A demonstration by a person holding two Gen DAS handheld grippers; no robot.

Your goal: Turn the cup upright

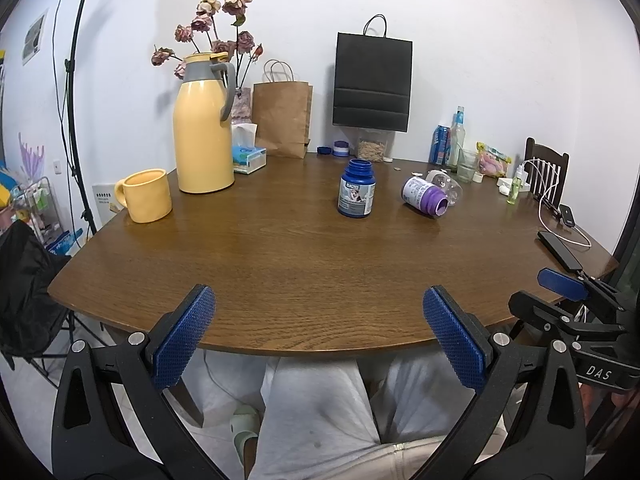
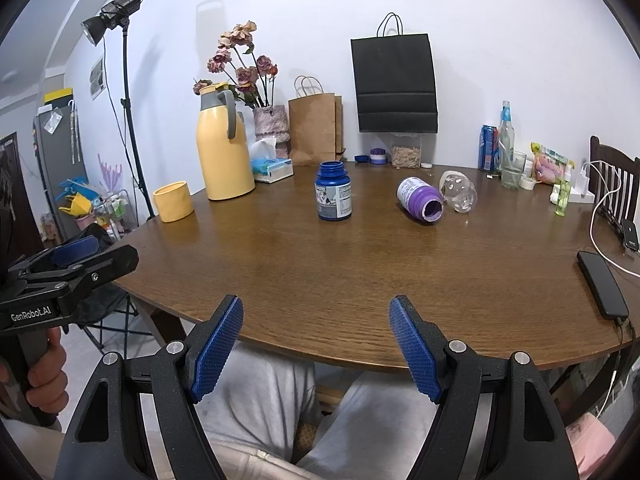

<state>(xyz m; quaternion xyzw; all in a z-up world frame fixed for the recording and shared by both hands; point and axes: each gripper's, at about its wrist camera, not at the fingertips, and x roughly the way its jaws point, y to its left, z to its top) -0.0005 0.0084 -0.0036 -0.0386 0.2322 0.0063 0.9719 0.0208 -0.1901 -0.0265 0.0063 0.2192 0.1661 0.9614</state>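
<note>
A yellow mug (image 1: 146, 195) stands upright at the table's far left, mouth up; it also shows in the right wrist view (image 2: 174, 201). A clear glass (image 1: 445, 186) lies on its side at the far right, behind a tipped purple bottle (image 1: 425, 197); both show in the right wrist view, the glass (image 2: 460, 193) and the bottle (image 2: 421, 199). My left gripper (image 1: 318, 334) is open and empty over the table's near edge. My right gripper (image 2: 316, 348) is open and empty, beside it to the right.
A blue bottle (image 1: 355, 194) stands open mid-table. A yellow thermos jug (image 1: 203, 126), tissue box (image 1: 250, 159) and paper bags (image 1: 282, 118) line the back. A black phone (image 2: 602, 290) with cable lies at the right edge. Bottles and a can (image 2: 489, 147) stand at the back right.
</note>
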